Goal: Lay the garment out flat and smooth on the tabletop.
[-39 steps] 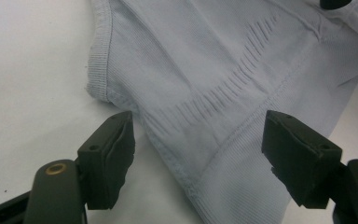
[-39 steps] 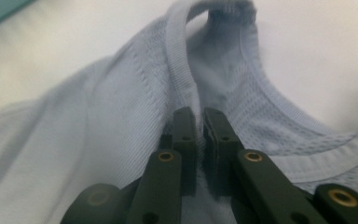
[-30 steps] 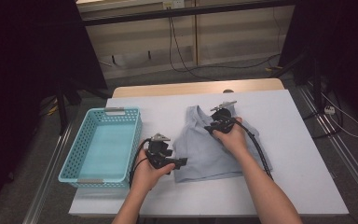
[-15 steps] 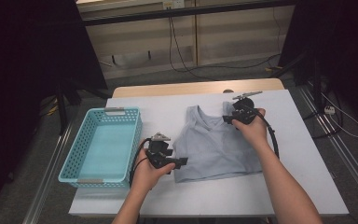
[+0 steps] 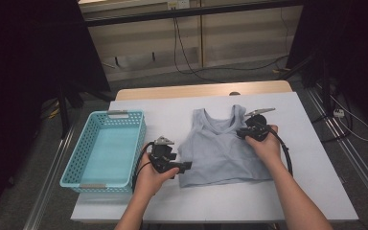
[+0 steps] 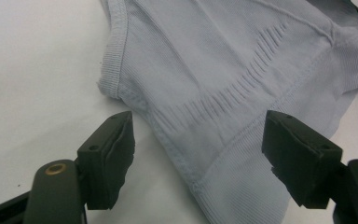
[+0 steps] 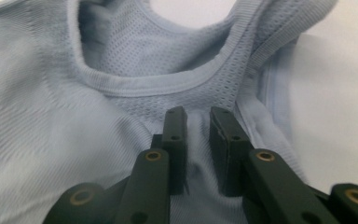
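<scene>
we see r gripper [image 5: 249,130] back over tank top [image 5: 220,153] neckline, jaws just closing, nearly together w/ fabric between. l gripper [image 6: 198,158] wide apart at hem corner. top flat on table [image 5: 316,191] beside basket [image 5: 124,120]. fold likely starting.

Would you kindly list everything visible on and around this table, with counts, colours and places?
Tank top: one, pale blue-grey, flat on the table's middle.
Basket: one, turquoise plastic, left on the table.
Table: one, white top with a wooden far edge.
Cables: several, dark, on the floor and wall beyond the table.
Left gripper: one, black, jaws open astride the top's side hem.
Right gripper: one, black, jaws narrowly apart after closing, below the neckline.
Forearms: two, entering from below.
</scene>
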Motion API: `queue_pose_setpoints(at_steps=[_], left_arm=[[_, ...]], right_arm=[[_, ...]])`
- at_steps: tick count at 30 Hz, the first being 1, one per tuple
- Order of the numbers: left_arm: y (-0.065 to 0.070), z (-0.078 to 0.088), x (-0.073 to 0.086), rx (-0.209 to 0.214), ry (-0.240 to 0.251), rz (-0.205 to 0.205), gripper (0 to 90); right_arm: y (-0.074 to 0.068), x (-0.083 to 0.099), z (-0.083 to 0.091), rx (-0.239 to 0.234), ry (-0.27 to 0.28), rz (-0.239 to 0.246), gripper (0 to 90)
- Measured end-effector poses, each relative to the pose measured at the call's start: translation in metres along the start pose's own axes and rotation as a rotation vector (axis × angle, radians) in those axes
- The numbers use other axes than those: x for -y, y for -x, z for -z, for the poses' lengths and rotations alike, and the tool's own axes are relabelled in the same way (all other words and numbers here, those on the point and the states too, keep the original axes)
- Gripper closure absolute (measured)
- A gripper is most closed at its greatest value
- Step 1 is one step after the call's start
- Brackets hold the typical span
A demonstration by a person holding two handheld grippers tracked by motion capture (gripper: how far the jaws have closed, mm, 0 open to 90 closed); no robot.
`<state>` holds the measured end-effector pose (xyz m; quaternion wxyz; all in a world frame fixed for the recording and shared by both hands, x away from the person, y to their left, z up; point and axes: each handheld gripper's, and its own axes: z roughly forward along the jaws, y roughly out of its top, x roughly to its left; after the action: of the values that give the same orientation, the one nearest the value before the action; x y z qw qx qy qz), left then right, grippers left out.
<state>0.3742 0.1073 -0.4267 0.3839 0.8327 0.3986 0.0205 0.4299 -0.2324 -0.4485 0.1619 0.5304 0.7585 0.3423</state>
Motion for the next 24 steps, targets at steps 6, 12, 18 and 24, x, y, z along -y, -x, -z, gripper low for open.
queue_pose_setpoints(at_steps=[6,12,18,24], left_arm=[[0.002,0.000,-0.001,0.000,0.000,-0.004,26.0],[0.000,-0.002,-0.001,0.002,-0.006,-0.002,26.0],[-0.001,-0.001,-0.002,0.007,-0.001,-0.002,26.0],[-0.002,0.000,-0.001,0.007,0.000,0.002,25.9]], right_arm=[[0.000,0.004,0.002,0.002,0.023,0.017,74.7],[0.005,-0.016,0.007,0.051,0.028,0.009,65.2],[0.015,-0.029,0.002,0.116,0.030,-0.014,66.4],[0.014,-0.022,-0.013,0.134,-0.035,-0.001,68.0]])
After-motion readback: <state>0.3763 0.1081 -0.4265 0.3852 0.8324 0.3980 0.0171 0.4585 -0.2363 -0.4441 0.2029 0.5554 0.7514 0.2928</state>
